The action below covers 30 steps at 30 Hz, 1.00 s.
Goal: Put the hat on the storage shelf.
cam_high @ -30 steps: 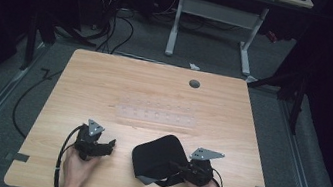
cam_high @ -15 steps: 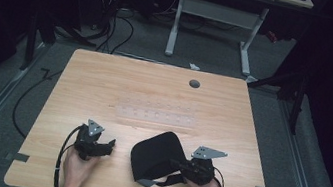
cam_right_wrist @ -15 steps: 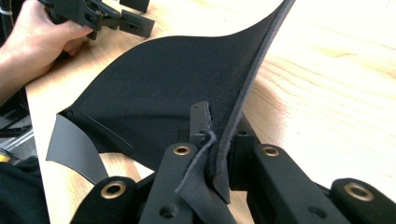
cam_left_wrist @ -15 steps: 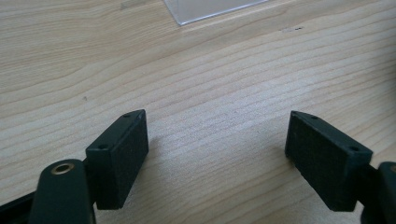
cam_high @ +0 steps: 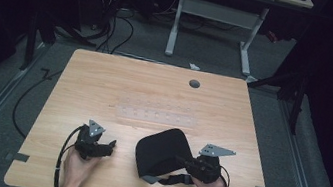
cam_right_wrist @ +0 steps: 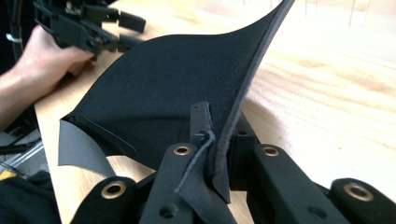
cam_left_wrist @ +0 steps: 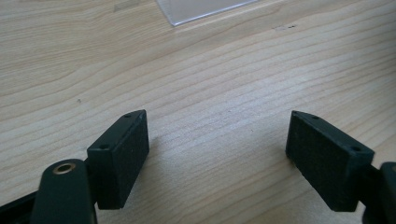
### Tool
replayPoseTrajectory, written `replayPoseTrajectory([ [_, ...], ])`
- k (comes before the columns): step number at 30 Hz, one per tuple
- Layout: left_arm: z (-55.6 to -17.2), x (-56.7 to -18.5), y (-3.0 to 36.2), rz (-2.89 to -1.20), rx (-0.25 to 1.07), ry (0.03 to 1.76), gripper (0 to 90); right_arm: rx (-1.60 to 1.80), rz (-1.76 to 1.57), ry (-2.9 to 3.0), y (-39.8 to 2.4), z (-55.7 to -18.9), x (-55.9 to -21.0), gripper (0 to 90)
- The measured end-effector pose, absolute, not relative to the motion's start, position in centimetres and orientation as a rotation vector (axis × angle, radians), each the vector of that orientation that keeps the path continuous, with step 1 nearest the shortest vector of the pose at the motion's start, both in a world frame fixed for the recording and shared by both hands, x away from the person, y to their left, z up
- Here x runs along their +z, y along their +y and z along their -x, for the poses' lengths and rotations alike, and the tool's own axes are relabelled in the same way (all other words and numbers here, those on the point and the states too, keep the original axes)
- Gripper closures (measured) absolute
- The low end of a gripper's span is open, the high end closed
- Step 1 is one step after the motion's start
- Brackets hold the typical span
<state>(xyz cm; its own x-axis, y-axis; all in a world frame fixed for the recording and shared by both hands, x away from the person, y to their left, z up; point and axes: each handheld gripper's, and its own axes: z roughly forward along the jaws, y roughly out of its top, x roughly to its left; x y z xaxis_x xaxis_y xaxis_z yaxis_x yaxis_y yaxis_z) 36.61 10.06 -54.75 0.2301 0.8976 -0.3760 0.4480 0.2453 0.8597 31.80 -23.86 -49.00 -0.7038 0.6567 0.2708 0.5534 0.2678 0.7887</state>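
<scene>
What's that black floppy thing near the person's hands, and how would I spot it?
On the light wooden table, look along the near edge, beside the right gripper. The flat black fabric pad is pinched there at one edge, the table's one soft dark sheet, unlike the clear plastic strip mid-table.

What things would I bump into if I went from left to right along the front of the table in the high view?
Left claw held open in a hand → floppy black fabric piece → right claw pinching its edge.
</scene>
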Motion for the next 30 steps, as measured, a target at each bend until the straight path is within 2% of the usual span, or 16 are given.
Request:
replayPoseTrajectory([
  [14, -34.0, -52.5, 8.3, -1.426, 0.474, 1.201, 22.5, 1.491, -1.224, 2.380, -24.5, -32.3, -48.1, 84.4],
  [30, -31.1, -50.3, 4.7, -1.497, 0.360, 1.003, 19.4, 1.498, -1.276, 2.370, -24.4, -33.2, -47.3, 84.3],
])
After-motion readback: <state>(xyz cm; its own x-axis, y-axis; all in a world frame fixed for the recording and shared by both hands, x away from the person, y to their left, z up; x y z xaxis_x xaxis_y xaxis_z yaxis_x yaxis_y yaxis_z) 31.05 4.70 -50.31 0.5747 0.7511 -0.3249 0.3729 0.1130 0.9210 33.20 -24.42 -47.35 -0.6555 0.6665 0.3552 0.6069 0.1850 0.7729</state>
